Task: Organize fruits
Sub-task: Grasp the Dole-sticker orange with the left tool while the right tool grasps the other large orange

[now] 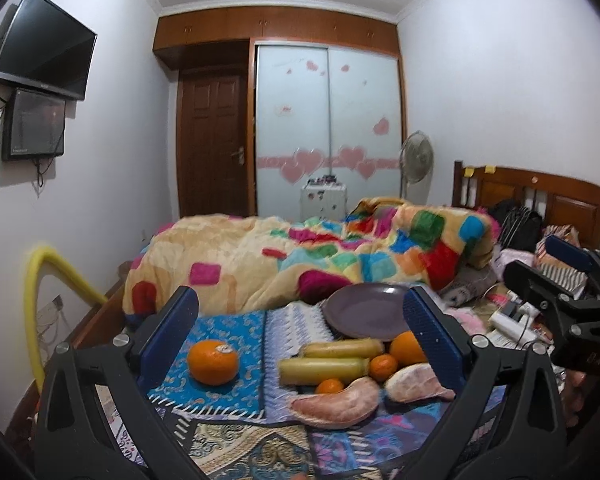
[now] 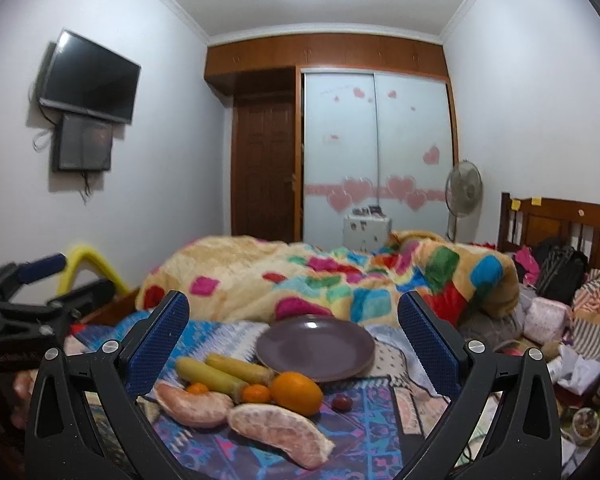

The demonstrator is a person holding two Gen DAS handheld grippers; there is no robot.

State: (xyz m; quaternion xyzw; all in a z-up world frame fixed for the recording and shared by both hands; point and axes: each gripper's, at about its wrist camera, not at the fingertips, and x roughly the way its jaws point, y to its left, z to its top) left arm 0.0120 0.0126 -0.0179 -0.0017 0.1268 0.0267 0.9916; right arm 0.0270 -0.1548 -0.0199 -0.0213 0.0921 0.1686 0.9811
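Bedroom clutter aside, we work on the bed's patterned cloth. Both tongs—left, right—hang spread and empty. 1 lone orange lies left of the fruit pile—nearest our left tongs; the plate sits behind.

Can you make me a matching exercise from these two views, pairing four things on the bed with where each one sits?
Things:
1. purple plate
2. stickered orange
3. small red fruit
4. pomelo segments

Places:
a. alone on the blue patterned cloth, left of the pile
b. nearest the cameras, front of the pile
c. behind the pile, nothing on it
d. right of the big orange

Pairs: 1-c, 2-a, 3-d, 4-b
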